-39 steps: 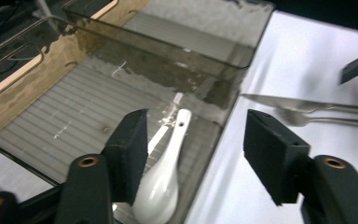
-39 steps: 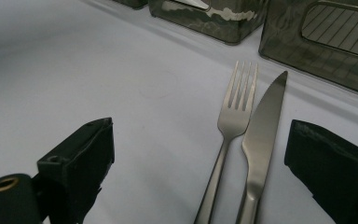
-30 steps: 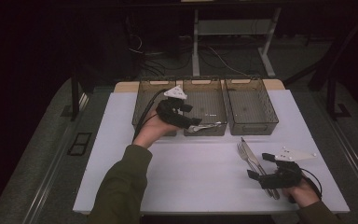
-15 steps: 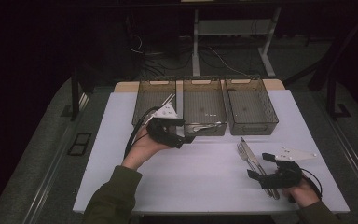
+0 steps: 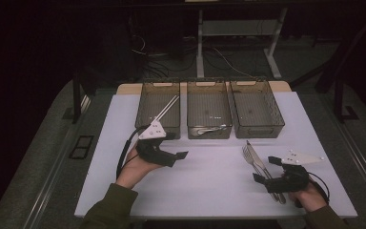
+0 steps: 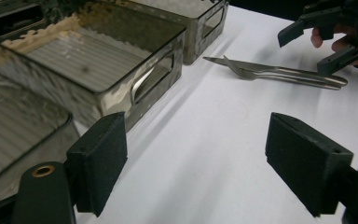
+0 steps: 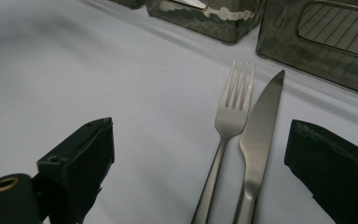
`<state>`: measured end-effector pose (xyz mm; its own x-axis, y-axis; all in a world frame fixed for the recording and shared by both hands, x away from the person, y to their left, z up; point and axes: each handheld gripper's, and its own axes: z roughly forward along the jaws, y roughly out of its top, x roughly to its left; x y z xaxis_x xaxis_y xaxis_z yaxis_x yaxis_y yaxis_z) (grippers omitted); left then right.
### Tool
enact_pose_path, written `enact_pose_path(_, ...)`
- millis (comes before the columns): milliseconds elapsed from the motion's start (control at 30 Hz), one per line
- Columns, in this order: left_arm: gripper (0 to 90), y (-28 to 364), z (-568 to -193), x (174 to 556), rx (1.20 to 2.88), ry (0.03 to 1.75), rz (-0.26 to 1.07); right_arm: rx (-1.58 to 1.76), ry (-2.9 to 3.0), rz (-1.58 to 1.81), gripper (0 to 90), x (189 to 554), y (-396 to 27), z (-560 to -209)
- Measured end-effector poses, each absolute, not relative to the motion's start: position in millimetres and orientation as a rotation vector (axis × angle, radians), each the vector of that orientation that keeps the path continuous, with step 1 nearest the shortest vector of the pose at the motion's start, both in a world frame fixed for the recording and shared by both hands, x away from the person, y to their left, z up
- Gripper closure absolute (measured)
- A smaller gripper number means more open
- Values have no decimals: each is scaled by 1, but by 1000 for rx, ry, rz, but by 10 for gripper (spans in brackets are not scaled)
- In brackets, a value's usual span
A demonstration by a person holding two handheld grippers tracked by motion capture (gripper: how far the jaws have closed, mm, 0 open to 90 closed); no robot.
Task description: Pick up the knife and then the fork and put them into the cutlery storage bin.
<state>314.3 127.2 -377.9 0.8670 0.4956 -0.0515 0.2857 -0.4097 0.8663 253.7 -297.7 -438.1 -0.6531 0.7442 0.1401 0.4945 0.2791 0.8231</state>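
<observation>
Your left gripper (image 5: 180, 154) hovers near the mat's (image 5: 209, 186) left edge, just in front of the left bin (image 5: 158, 106); its jaws have just been opening, nothing between them. Middle bin (image 5: 208, 110) holds a spoon (image 5: 208, 130). Right bin (image 5: 256, 108) sits by the far edge. Fork (image 7: 224, 135) and knife (image 7: 257, 135) lie touching, side by side, toward the near right corner, between your right gripper's (image 5: 264, 170) spread jaws, ungripped.
</observation>
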Motion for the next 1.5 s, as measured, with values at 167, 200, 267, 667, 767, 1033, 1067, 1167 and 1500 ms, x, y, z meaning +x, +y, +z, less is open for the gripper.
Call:
enact_pose_path(167,159,143,-390,300,1997,607,284,1126,2285,1310,83,252,-297,-438)
enact_pose_path(200,150,145,-393,297,1989,610,294,1129,2285,1311,83,253,-297,-438)
enact_pose_path(267,139,150,-398,292,1995,610,300,1132,2281,1313,83,253,-297,-438)
enact_pose_path(667,5,164,-420,273,1963,674,253,1147,2278,1310,83,253,-298,-438)
enact_pose_path(767,0,163,-424,272,1964,687,239,1151,2269,1315,83,253,-300,-437)
enact_pose_path(1033,0,161,-427,272,1993,691,227,1254,2251,1308,82,253,-304,-435)
enact_pose_path(1067,0,161,-427,272,1995,689,226,1258,2249,1298,82,253,-304,-435)
enact_pose_path(1167,0,160,-428,272,1999,680,221,1261,2248,1250,82,253,-304,-434)
enact_pose_path(1500,0,155,-430,271,2036,650,205,1301,2317,1113,84,254,-315,-422)
